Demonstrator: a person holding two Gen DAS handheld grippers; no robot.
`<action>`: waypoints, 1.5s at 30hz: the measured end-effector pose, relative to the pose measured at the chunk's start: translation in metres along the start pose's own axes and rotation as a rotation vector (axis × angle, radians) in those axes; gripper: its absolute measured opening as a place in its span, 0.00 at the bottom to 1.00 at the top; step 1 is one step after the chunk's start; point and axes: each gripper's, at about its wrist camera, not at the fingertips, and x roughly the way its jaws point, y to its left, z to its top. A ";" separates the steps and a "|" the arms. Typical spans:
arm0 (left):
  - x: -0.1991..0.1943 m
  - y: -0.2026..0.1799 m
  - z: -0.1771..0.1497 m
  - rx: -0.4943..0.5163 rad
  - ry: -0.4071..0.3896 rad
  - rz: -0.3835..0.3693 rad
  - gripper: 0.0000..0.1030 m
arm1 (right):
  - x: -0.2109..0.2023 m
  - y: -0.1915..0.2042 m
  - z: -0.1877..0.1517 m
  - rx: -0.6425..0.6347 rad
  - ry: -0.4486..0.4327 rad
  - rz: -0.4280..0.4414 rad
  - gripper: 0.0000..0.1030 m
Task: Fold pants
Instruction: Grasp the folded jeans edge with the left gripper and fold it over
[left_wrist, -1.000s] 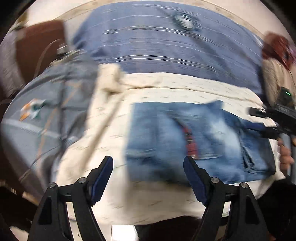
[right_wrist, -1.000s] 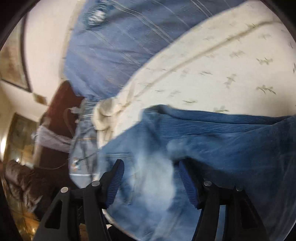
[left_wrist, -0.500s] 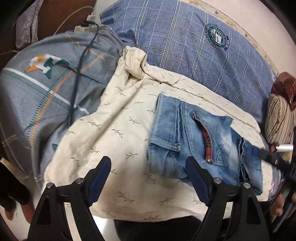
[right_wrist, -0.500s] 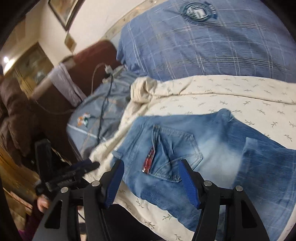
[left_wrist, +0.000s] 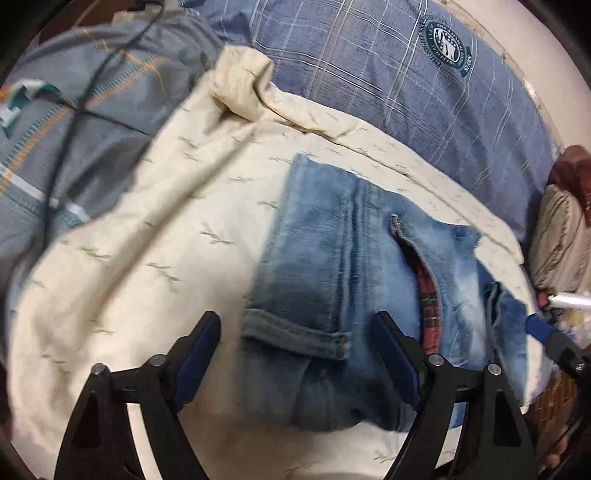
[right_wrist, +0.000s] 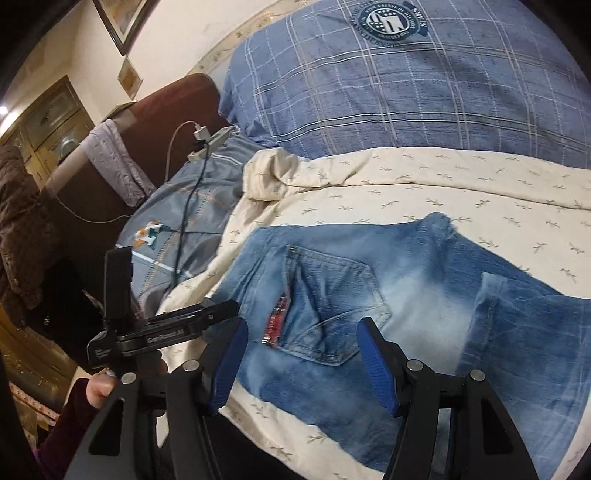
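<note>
Hovering above the near edge of the jeans (left_wrist: 332, 280), the left tool (left_wrist: 295, 354) has its jaws drawing inward yet clear of the cloth, the waistband end showing in the gap below them. The right tool (right_wrist: 303, 363) hangs released too, jaws parted above the back pocket of the jeans, with no denim pinched between its blue pads (right_wrist: 376, 365). In the right wrist view the left tool appears again left of the jeans, carried by a hand (right_wrist: 99, 387) in a dark red sleeve.

The jeans lie folded and flat on a cream sheet (left_wrist: 140, 258) printed with small sprigs, a strip of red plaid lining showing at the pocket edge. Beyond the jeans, the sheet's far edge is bunched against a blue checked blanket (right_wrist: 388, 85) bearing a round crest. Left of the jeans lies a grey-blue quilt (right_wrist: 195, 206) with orange stitching, a dark cable (right_wrist: 188, 206) trailing over it.
</note>
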 end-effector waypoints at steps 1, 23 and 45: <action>0.003 -0.002 0.001 0.000 0.007 -0.032 0.64 | 0.001 -0.003 0.000 0.008 -0.001 -0.009 0.64; -0.059 -0.124 0.012 0.404 -0.133 0.056 0.16 | -0.044 -0.125 -0.025 0.302 -0.177 -0.115 0.63; 0.011 -0.378 -0.148 1.104 0.082 -0.095 0.23 | -0.169 -0.270 -0.065 0.688 -0.429 0.090 0.63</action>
